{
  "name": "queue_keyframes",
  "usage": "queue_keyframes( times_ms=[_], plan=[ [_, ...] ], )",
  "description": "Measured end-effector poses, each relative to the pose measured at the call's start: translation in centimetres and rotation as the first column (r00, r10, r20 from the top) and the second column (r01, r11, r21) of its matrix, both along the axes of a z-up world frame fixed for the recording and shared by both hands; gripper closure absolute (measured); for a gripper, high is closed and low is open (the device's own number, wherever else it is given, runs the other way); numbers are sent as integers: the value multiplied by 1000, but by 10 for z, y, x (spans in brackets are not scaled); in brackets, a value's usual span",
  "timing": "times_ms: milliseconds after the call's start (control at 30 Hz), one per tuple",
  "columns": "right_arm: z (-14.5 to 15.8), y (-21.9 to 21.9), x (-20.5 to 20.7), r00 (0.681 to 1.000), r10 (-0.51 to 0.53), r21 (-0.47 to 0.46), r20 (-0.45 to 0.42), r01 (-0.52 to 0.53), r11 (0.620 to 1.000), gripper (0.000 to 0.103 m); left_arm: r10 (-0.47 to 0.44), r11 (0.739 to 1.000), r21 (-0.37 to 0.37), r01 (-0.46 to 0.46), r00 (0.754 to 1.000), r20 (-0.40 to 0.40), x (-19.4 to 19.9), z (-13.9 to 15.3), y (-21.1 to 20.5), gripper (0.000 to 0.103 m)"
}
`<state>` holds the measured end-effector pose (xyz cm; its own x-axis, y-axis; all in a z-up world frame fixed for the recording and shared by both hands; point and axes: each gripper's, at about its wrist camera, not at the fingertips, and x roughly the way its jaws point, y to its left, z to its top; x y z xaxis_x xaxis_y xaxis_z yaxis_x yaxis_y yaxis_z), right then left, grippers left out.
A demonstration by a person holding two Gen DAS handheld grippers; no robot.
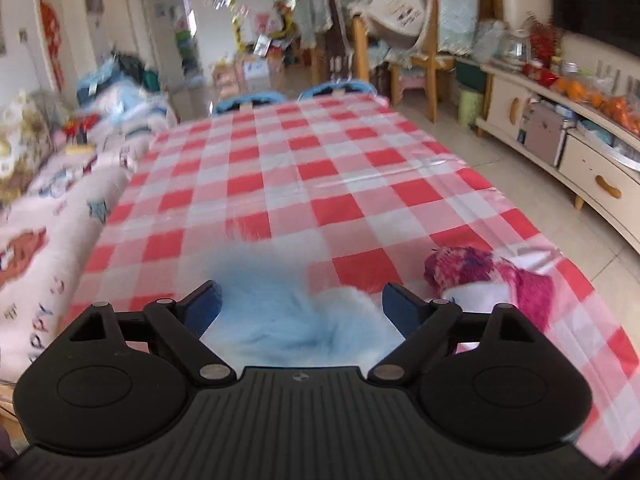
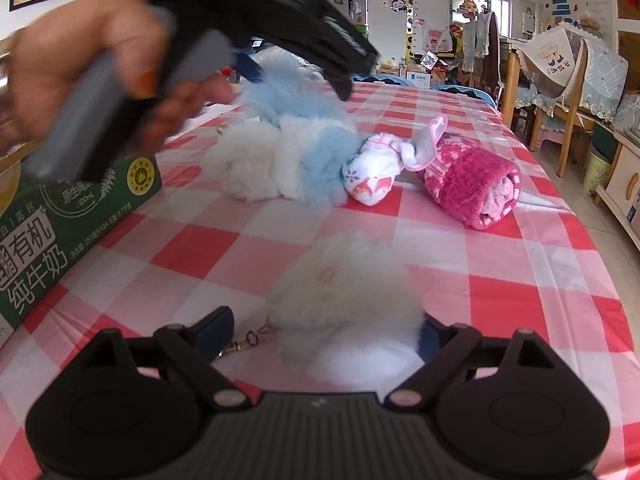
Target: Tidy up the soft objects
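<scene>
Left claw (image 1: pixel 300 304) is hovering over the blue-and-white fluffy toy (image 1: pixel 280 312); its blue fingers (image 1: pixel 204 306) are spread wide on either side of the fur, released, not pinching. From the right wrist view the same toy (image 2: pixel 288 160) is lying on the checkered tabletop (image 2: pixel 520 260), long axis running left-right, white end to the left, blue tuft rising toward the far side under the left claw's black body. The left hand (image 2: pixel 80 68) is wrapping the grey handle.

Right claw (image 2: pixel 324 338) is sitting low at the near edge, fingers (image 2: pixel 216 330) apart, with the white pompom (image 2: pixel 344 304) between them. The right finger is partly hidden by the fur, so contact there cannot be told; the left finger is standing clear of it. A metal clasp (image 2: pixel 244 342) is trailing from the pompom toward the left finger.

Just right of the fluffy toy, the rolled white printed cloth (image 2: pixel 376 172) is lying with its knotted end pointing right and far. Touching that end, the pink knitted roll (image 2: pixel 472 184) is lying with its long axis running near-far and its open end facing near-right.

A green milk carton box (image 2: pixel 60 232) is standing at the left edge of the tabletop. Wooden chairs (image 2: pixel 560 92) are standing beyond the far right side.
</scene>
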<state>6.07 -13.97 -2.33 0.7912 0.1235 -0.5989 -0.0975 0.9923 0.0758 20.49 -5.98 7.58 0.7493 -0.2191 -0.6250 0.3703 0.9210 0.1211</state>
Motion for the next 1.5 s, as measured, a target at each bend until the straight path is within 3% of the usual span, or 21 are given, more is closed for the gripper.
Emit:
queue_keyframes(
  times_ms=[100,233,300,467,633,967,1333,1367,1400,1500],
  plan=[
    [0,-2,0,1000,3,12,1,-3,1000,11,72,997,-5,-73,989,-127,32,-16,-4,0],
    [0,-1,-1,1000,20,6,-2,-20,1000,9,144,989,47,-137,967,-211,47,-41,3,0],
    [0,-2,-1,1000,31,8,-2,-31,1000,9,142,989,71,-129,959,-244,43,-51,8,0],
    [0,-5,-4,997,73,-3,-4,-73,997,9,111,990,115,-86,966,-234,11,-63,25,0],
    [0,-7,-6,998,71,-20,-2,-71,997,14,132,991,29,-129,946,-295,-20,-63,54,0],
    [6,-23,-11,999,49,2,-9,-49,999,50,183,981,-22,-195,949,-256,-101,-65,88,0],
    [9,-21,-15,998,55,-17,-8,-55,998,64,160,987,-6,-161,983,-84,-179,-69,100,1],
    [10,-20,-16,998,56,-22,-5,-56,998,64,151,988,-6,-152,986,-65,-184,-70,100,3],
    [11,-20,-16,998,57,-25,-1,-57,998,65,141,990,-7,-142,989,-40,-189,-69,100,22],
    [15,-18,-17,998,55,-28,5,-55,998,67,124,991,-45,-125,992,-24,-189,-68,101,40]
  ],
)
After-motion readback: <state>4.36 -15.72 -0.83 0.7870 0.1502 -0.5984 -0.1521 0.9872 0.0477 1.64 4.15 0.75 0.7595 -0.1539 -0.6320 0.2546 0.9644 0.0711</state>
